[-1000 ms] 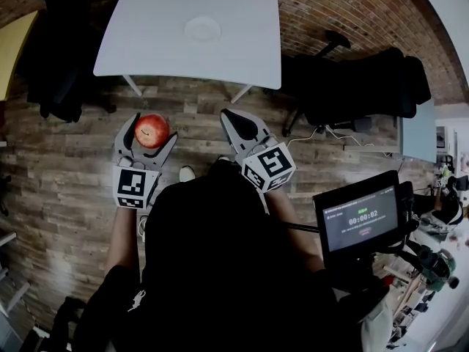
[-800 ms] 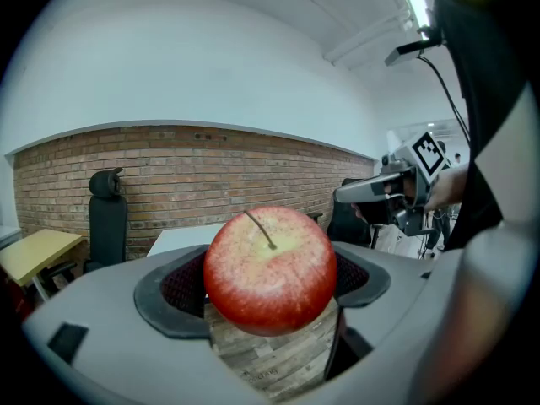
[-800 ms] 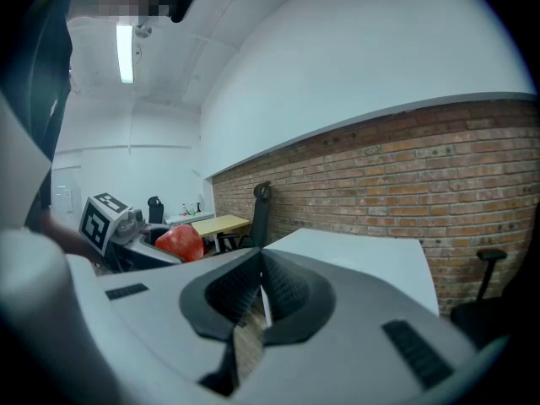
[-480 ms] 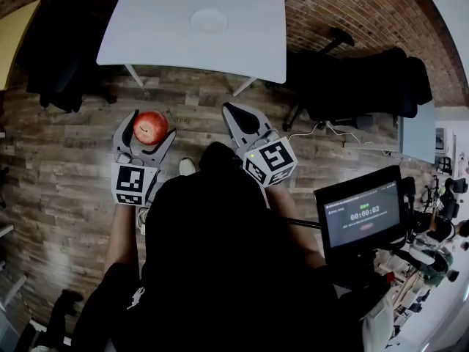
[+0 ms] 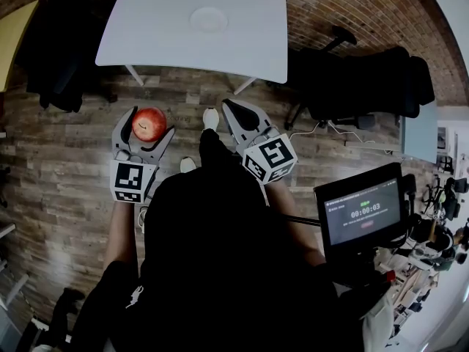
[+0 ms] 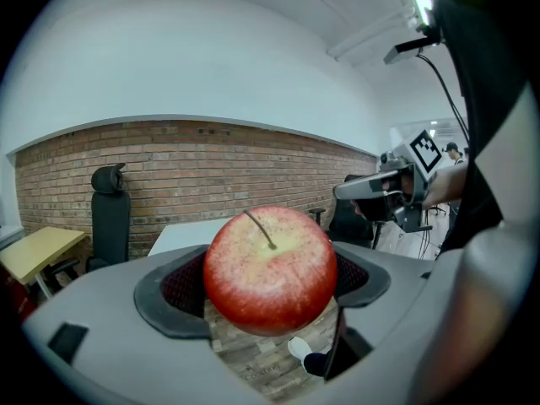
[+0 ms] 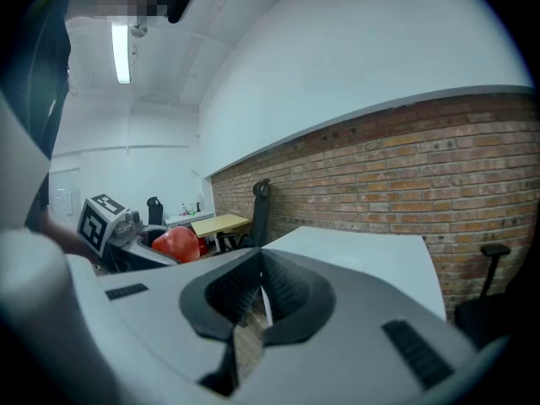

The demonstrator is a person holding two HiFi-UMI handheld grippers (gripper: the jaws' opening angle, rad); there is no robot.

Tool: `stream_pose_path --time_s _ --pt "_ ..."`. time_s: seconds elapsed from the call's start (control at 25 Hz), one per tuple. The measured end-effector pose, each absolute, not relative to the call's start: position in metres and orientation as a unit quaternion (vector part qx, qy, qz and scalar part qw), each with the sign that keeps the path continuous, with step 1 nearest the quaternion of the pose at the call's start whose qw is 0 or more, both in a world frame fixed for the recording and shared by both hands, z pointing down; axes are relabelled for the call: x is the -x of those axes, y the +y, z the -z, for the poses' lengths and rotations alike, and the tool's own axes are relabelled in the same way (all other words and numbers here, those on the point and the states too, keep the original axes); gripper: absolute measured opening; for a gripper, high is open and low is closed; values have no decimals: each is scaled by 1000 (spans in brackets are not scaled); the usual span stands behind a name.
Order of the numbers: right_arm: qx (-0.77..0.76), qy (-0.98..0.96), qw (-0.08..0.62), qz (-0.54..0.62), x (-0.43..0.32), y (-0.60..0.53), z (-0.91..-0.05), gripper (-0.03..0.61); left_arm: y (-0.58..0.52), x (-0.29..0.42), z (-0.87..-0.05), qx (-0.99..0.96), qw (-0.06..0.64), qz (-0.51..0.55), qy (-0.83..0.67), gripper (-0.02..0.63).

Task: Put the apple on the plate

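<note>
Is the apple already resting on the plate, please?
No, the apple sits between the left gripper's jaws, while the plate lies bare on the white table.

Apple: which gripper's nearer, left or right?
Left. The left gripper is shut on the apple, which sits between its jaws. The right gripper is shut and empty, apart from the apple, off to its right.

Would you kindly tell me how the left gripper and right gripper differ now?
The left gripper holds the red apple between its jaws; the right gripper holds nothing. The left gripper's jaws stand spread around it; the right gripper's meet. Both hover over the floor before the table.
</note>
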State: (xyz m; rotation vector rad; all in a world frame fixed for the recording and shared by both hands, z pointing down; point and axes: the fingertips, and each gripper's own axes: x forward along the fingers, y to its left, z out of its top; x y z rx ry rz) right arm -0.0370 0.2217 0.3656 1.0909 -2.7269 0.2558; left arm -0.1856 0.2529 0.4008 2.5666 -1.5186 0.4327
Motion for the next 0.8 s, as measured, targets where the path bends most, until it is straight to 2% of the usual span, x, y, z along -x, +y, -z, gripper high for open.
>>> stream_pose_path --time_s 0.24,0.8 --pt "-361 -924 90 -86 40 206 -364 3 241 192 -397 -842 60 -149 -515 420" --pt "-341 -930 92 -104 14 89 -378 3 126 152 -403 -839 69 -169 -512 420"
